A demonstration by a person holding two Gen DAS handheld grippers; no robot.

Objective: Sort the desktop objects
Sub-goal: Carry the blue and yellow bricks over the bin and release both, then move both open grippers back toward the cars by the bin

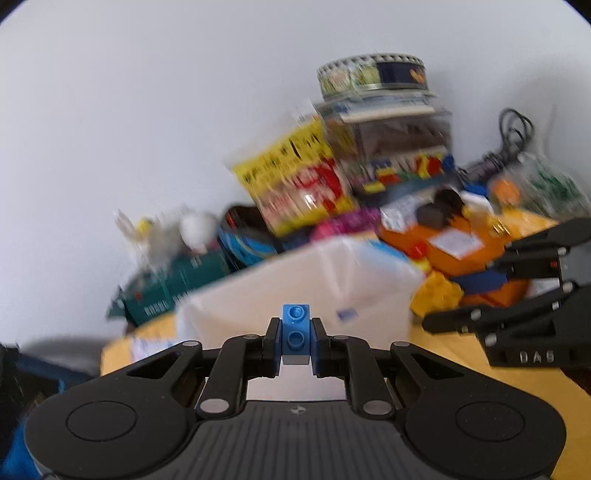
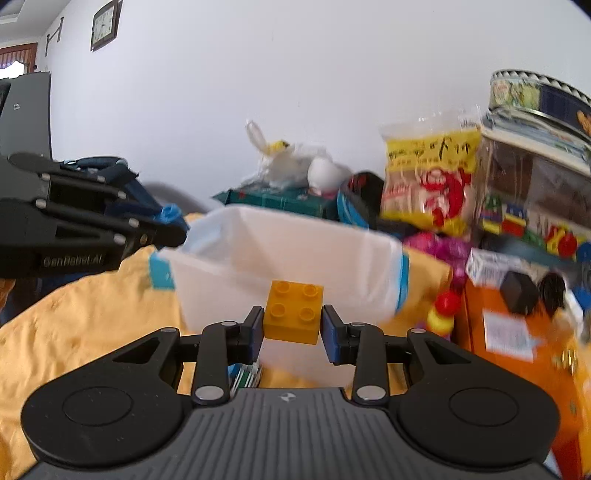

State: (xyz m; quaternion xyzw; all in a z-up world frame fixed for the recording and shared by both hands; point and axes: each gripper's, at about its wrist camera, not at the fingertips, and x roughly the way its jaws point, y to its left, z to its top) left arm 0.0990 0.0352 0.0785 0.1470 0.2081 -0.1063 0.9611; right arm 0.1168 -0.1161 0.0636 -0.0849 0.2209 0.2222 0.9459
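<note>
**Both grippers carry a brick in front of the white bin**

In the left wrist view, the left gripper is clamped on a small blue brick, which stands upright between the pads at the lower centre of the frame, 1 stud on top and a round hole in its facing side. Just behind it sits the white bin, blurred, on a yellow cloth covering the table. The right gripper shows at the right edge of that frame, near a yellow toy and orange clutter.

In the right wrist view, the right gripper is clamped on a yellow brick with 4 studs on top, held slightly tilted at the centre of the frame. The white bin stands directly behind it, its opening facing up. The left gripper appears at the left edge, level with the bin's rim.

Behind the bin, along the white wall, lie a green box, a white plastic bag, a yellow snack packet in the upper right, a clear box of coloured bricks and a round tin on top of it. A clock hangs in the upper left.
</note>
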